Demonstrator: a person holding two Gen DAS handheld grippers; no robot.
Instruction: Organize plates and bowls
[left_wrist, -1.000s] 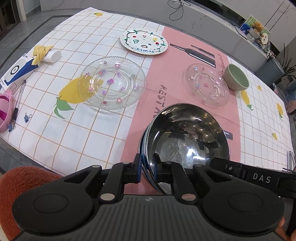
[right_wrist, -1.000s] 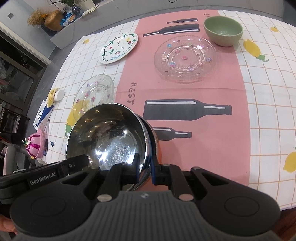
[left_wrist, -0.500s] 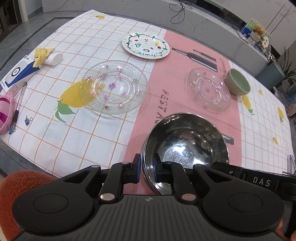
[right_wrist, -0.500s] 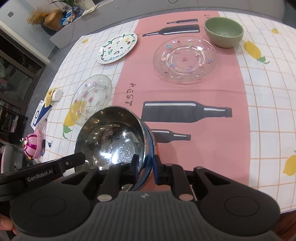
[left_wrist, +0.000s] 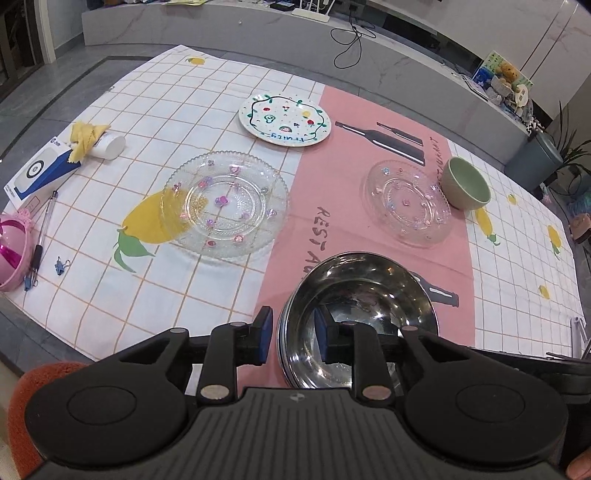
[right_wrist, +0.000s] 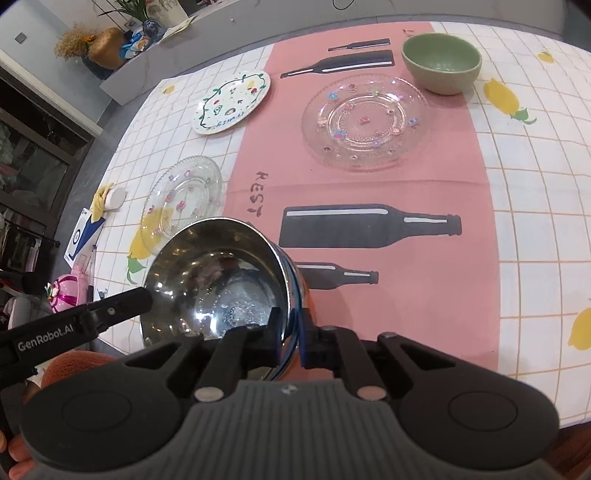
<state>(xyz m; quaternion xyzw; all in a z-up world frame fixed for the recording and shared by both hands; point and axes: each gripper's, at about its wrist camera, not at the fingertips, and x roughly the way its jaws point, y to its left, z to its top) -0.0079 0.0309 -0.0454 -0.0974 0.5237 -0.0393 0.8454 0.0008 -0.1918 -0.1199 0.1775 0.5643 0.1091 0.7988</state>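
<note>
Steel bowls (left_wrist: 369, 295) stacked at near desk (right_wrist: 535, 221) edge; right gripper (right_wrist: 291, 330) jaws clenched on rim; left gripper (left_wrist: 291, 334) jaws opening, straddling opposite rim w/o pressing; bare pink cloth beyond.

The left tongs (left_wrist: 291, 334) have let go of the steel bowls (left_wrist: 364, 295): a second ago their blue pads (left_wrist: 265, 332) pinched the near-left rim, and now the jaws are opening, the rim between them with a gap on the outer side. The stacked bowls have come down from a raised position to sit lower over the pink strip of the desk (left_wrist: 369, 206). In the right wrist view the bowls (right_wrist: 218, 273) have tilted more steeply toward the left.
</note>
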